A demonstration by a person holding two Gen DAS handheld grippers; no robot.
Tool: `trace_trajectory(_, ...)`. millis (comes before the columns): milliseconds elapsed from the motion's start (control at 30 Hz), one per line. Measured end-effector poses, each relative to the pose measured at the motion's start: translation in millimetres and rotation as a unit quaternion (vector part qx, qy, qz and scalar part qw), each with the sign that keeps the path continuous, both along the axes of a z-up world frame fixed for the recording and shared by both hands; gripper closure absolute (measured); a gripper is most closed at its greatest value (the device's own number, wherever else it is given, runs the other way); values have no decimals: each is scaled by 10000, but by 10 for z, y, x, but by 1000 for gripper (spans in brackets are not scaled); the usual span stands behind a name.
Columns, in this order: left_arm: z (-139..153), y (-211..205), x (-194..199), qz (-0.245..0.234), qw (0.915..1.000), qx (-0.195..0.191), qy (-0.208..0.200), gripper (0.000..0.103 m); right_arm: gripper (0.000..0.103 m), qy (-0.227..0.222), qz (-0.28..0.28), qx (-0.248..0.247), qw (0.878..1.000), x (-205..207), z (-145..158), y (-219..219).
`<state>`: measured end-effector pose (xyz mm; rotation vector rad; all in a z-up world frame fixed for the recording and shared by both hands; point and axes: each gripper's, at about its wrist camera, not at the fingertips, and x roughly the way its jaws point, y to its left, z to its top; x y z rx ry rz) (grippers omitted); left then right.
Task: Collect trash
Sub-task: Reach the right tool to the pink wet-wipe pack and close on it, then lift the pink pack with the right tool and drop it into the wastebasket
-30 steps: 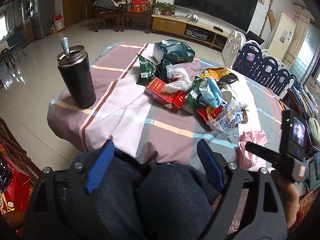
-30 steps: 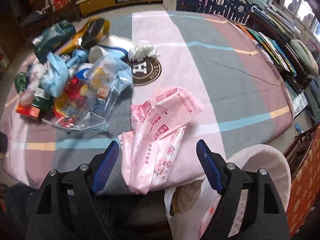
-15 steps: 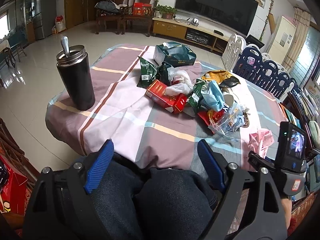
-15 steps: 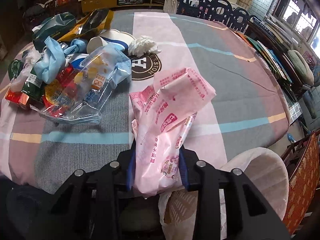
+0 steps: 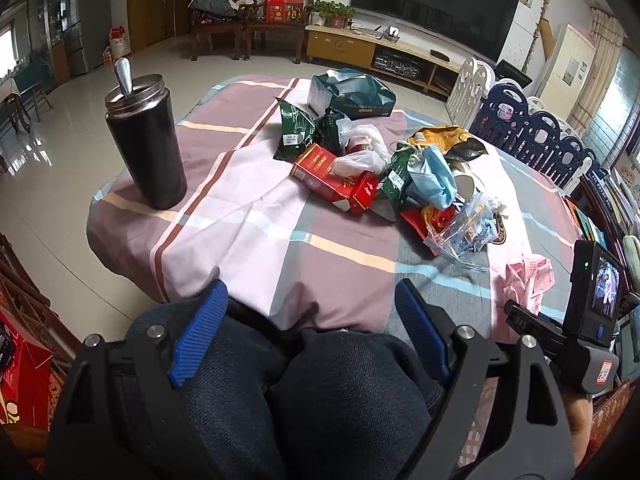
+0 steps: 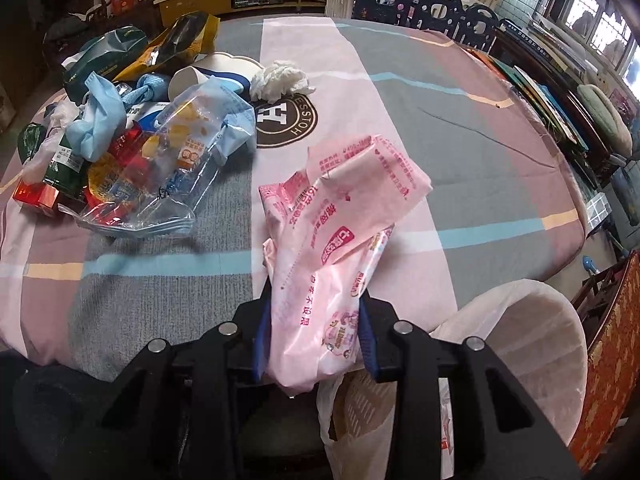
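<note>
We pinch a crumpled pink wrapper (image 6: pixel 336 240) between our right tongs (image 6: pixel 316 328), its lower end caught in the blue pads while the rest stands up over the near edge of the counter (image 6: pixel 460 140), likely so it can go into the lined bin (image 6: pixel 532 328) just beside us. Our left tongs (image 5: pixel 312 332) wait spread and empty above our knees, well apart from the heap of trash (image 5: pixel 384 184) mid-counter.

1. We see the black plastic left gripper (image 5: pixel 310 332) with ribbed blue finger pads (image 5: pixel 198 334) and silver screws.
2. The black plastic right gripper (image 6: pixel 314 338) matches it.
3. Dark denim-clad knees (image 5: pixel 296 396) sit at 6 o'clock.
</note>
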<state>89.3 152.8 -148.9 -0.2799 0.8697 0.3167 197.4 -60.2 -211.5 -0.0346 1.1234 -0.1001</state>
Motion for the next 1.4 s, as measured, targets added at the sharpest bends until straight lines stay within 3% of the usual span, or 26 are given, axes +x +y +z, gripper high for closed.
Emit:
trace_trajectory(300,-53,-16,12,-32,10000,-46,-37,17,63,-140,73,-48,9999,-26,49,30)
trace_trajectory(567,-81,-19,25,-27,10000,-66,13,17,38,-139,-25,346,9993,-14,73,-34)
trace_trajectory(767,-125,11,54,-3,9999,-90,75,17,37,-174,-135,565,9982,-1,130,-106)
trace_trajectory(900,-85,217,306,35,9997,-246,1,17,37,-163,-205,677,9974,17,147,-163)
trace_trajectory(1033,-94,594,722,322,9967,-739,-127,17,37,-169,-220,724,9970,7,167,-194)
trace_trajectory(1267,-679,1022,1614,644,9849,-1586,250,25,37,-181,-243,671,9973,14,184,-260)
trace_trajectory(1400,-757,938,1932,476,9923,-1075,386,25,37,-47,-274,648,9975,42,99,-272)
